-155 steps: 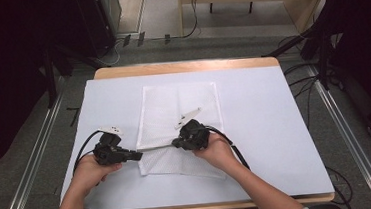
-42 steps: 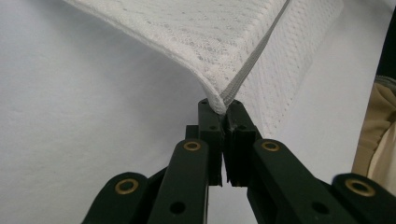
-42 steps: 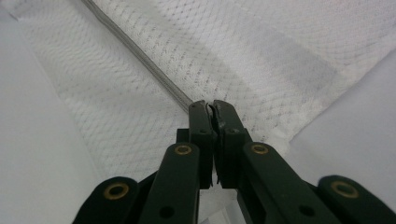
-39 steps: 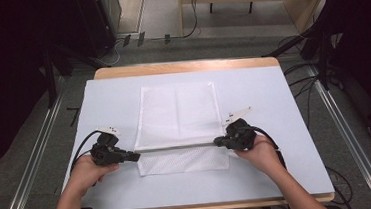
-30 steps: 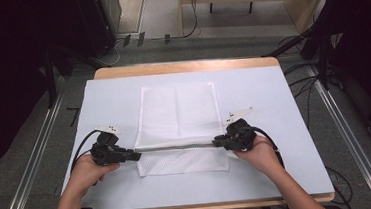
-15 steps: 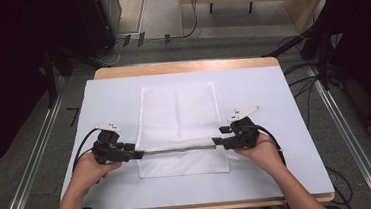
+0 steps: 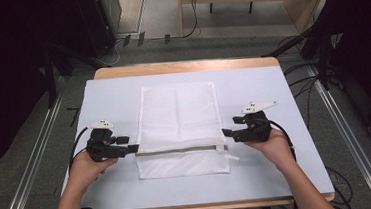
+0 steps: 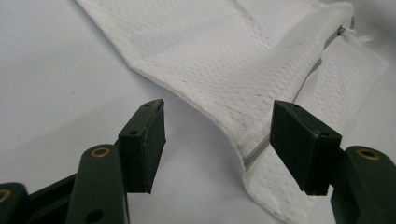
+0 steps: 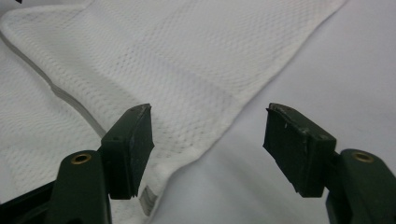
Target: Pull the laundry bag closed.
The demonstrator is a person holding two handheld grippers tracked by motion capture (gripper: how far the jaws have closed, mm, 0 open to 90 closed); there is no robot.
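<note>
White table [image 7: 259, 179] bears mesh bag [image 7: 178, 116]; both grippers' jaws just opened off it

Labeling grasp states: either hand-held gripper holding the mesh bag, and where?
Nothing held. Both jaws have just opened; the mesh bag lies flat on the table.

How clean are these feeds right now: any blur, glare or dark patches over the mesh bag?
High view: even light on the white mesh laundry bag and pale tabletop, no glare; the room around is dark. Left gripper view: the near black jaws are sharp, the bag's weave softens toward the far corner. Right gripper view: mesh is crisp mid-frame, soft shadow under the fold, the near edge slightly blurred.
</note>
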